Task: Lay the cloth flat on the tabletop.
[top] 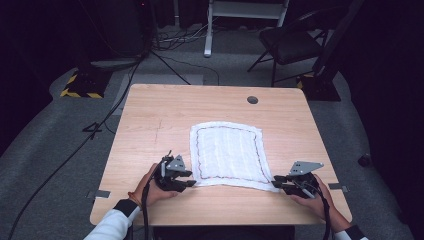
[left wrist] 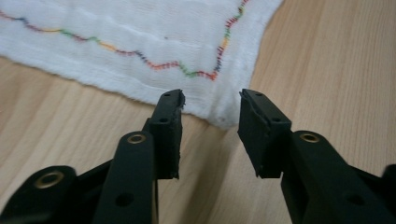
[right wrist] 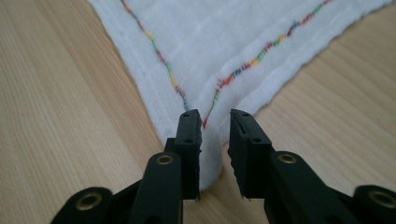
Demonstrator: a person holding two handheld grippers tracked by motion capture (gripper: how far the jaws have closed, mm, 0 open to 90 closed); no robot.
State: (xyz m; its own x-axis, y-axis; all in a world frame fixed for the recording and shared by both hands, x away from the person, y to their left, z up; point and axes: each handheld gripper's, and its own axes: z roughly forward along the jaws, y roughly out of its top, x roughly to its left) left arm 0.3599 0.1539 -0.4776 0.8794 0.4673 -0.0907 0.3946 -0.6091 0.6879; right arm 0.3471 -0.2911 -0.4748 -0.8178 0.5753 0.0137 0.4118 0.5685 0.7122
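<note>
Cloth (top: 227,152) flat at mid-table (top: 150,115), one gripper at each near corner.

Left gripper (top: 186,180) and right gripper (top: 278,182) sit low at the near-left and near-right corners, probably so both corners can be handled together. Each stands partly open, pads off the fabric. Left gripper view: the corner lies just beyond the tips (left wrist: 212,100). Right gripper view: the corner lies between the jaws (right wrist: 215,119), unpinched. High view adds the whole spread cloth, hands and floor.
</note>
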